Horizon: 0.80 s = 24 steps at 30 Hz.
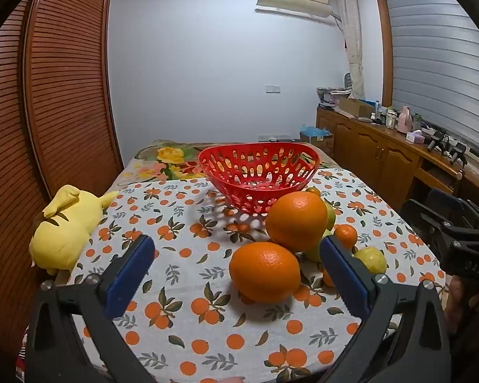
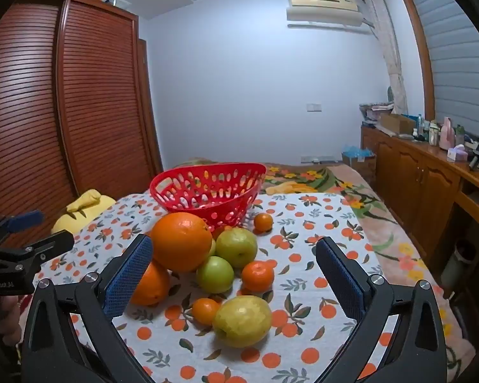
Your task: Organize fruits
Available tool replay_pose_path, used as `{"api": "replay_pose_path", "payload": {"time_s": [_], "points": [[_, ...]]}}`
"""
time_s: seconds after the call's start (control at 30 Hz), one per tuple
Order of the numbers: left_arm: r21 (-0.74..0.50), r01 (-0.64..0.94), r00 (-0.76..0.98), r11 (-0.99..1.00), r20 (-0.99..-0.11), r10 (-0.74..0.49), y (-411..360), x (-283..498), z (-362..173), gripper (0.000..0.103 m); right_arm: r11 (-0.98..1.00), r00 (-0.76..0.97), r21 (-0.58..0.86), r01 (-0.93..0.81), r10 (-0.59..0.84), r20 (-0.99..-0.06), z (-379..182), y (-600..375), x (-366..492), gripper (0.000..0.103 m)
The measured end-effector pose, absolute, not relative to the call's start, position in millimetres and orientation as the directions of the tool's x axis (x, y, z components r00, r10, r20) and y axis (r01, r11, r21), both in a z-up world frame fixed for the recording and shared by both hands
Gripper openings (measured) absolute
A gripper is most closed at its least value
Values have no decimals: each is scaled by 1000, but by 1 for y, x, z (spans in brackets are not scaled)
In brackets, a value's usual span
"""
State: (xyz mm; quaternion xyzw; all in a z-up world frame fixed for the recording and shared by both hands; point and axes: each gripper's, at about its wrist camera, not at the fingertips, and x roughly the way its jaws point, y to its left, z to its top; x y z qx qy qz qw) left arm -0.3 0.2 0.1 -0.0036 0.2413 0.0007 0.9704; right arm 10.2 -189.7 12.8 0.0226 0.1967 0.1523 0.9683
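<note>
Two oranges, left wrist view: near orange [image 1: 264, 272] between my left gripper [image 1: 236, 274] jaws, wide open, empty, lined up to grasp; red basket [image 1: 258, 172] behind, unfilled. Right wrist view: right gripper [image 2: 234, 276] spread, empty, over yellow-green fruit [image 2: 242, 320], green apples [image 2: 214, 274], mandarins [image 2: 257, 275].

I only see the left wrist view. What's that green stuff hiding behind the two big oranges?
Observer: Two green apples, beside the oranges.
Operator: I clearly spot just one tangerine. Any more?
Observer: Three tangerines in all; one sits alone near the basket.
Operator: Is the other gripper holding anything?
Observer: No, the right gripper is open, gripping nothing.
</note>
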Motion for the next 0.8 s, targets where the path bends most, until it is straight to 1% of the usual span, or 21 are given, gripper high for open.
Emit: {"api": "replay_pose_path", "payload": {"time_s": [0.8], "points": [[-5, -14, 890, 1000, -457, 10, 5, -3, 0, 103, 952, 874, 115, -284, 306, -377, 15, -188, 8, 103]]}}
